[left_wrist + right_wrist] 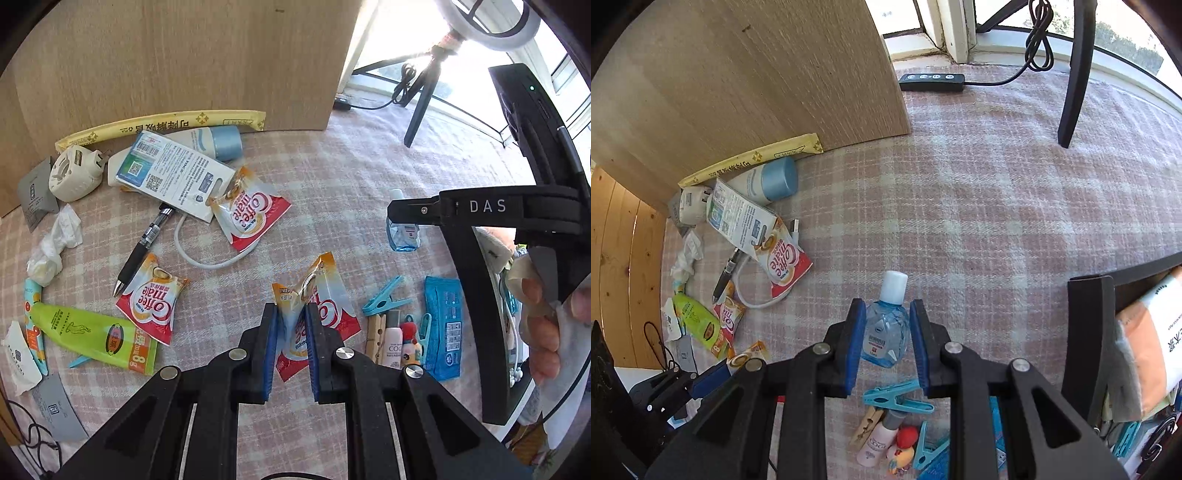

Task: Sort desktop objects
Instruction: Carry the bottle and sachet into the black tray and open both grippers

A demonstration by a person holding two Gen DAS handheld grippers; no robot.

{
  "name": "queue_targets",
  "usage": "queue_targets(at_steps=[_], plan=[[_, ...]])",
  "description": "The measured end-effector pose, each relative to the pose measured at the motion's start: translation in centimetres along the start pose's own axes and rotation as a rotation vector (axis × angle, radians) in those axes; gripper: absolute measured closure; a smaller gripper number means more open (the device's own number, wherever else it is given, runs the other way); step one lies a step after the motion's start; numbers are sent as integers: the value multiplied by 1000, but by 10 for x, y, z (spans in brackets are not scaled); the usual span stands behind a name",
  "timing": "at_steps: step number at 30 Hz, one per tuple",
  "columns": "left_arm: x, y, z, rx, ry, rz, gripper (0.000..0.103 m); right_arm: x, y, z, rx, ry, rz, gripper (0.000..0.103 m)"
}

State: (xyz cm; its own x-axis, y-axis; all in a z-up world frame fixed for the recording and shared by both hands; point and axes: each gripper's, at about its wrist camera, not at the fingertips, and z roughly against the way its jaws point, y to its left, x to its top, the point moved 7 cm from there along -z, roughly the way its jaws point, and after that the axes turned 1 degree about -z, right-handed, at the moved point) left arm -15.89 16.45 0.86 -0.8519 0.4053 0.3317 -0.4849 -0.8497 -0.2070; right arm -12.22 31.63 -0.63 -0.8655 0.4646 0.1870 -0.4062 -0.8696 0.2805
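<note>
both fingers clenched: left gripper (290, 314) grasps a creamer sachet (317, 314), right gripper (887, 328) an eye-drop bottle (886, 328).

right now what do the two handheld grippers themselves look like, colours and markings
Both the left gripper and right gripper are matte black plastic with triangular cut-outs in the linkage arms, round silver pivot bolts, and blue pads lining the fingers. Seen from the left wrist camera, the right gripper's body carries white DAS lettering.

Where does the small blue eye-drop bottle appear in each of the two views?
Left wrist view: the eye-drop bottle sits right of centre, partly hidden behind the right gripper's finger.
Right wrist view: bottle at lower centre, between the right gripper pads.
Shared landmark: turquoise clothespin.
</note>
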Motion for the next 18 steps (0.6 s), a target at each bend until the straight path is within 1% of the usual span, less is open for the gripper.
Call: queue_targets(at_steps=[1, 2, 4, 5, 7, 11, 14, 18], plan=[[3, -10, 0, -6, -5, -14, 89, -5, -6, 8, 2, -8, -1, 79], [5, -19, 2, -15, -8, -30, 89, 2, -7, 15, 5, -14, -7, 79], [9, -41, 6, -46, -9, -58, 89, 3, -23, 29, 15, -20, -27, 79], [10, -54, 7, -62, -10, -76, 89, 3, -24, 28, 17, -24, -37, 79], [12, -82, 8, -94, -10, -115, 89, -10, -45, 38, 10, -34, -60, 79], [9, -145, 10, -153, -2, -212, 89, -31, -95, 55, -18, -68, -133, 79], [2, -195, 7, -194, 11, -282, 89, -55, -143, 80, -49, -104, -207, 79], [-10, -257, -2, -270, 38, -341, 89, -85, -198, 112, -102, -157, -287, 79]])
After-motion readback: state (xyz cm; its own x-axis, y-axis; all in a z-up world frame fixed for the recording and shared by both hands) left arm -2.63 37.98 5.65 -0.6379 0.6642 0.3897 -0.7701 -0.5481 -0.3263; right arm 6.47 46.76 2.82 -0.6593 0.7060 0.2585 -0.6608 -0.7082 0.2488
